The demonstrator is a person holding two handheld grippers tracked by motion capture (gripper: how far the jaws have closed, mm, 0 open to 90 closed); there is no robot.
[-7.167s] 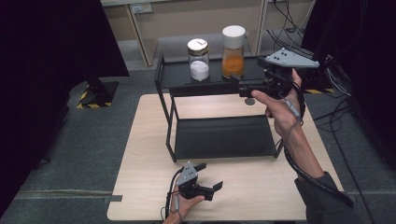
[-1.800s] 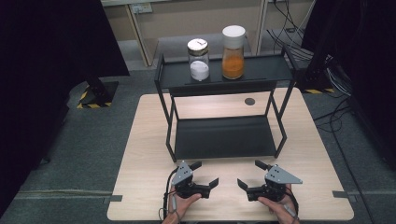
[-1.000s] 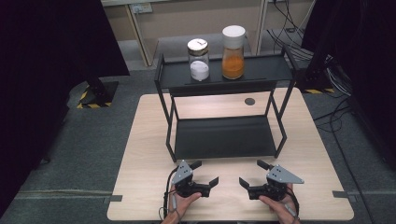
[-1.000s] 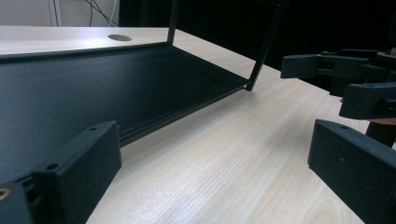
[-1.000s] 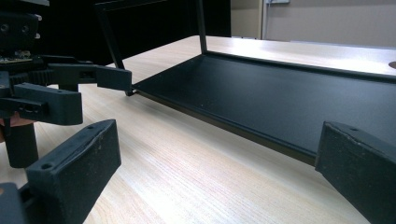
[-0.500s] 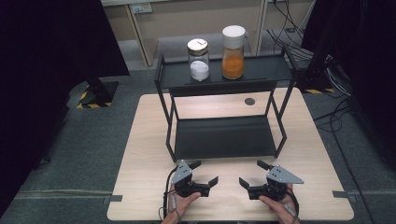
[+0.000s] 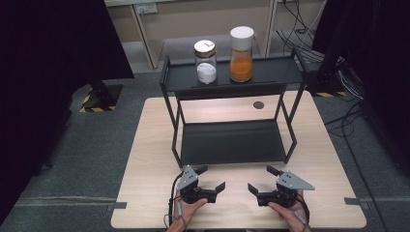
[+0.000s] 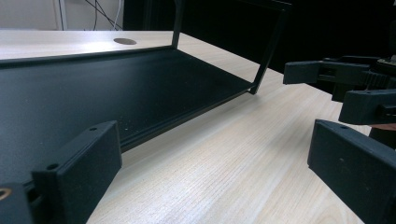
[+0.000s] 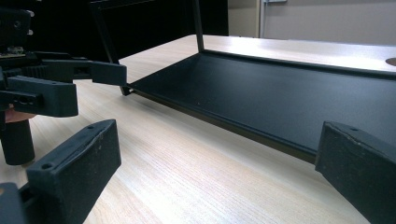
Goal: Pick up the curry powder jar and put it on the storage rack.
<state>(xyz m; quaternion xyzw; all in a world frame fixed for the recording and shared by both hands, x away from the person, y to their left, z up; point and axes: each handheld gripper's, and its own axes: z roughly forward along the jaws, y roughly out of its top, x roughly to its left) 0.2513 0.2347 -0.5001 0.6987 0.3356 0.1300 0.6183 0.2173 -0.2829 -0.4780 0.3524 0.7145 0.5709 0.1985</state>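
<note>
Both matte black left gripper (image 7: 212, 178) and right gripper (image 7: 258, 179) gape wide, empty, on pale grained wooden table (image 7: 150, 159), just before the black metal two-tier shelf rack (image 7: 232, 141).

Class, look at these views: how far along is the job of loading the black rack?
Done: the white-filled jar and the orange-filled jar stand on the top shelf. In hand: nothing; the left tongs and right tongs are open and empty near the table front edge. Left: probably nothing, though the lower shelf is bare.

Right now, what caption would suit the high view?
Two open tools, left tool and right tool, rest before a black shelf bearing two jars.
</note>
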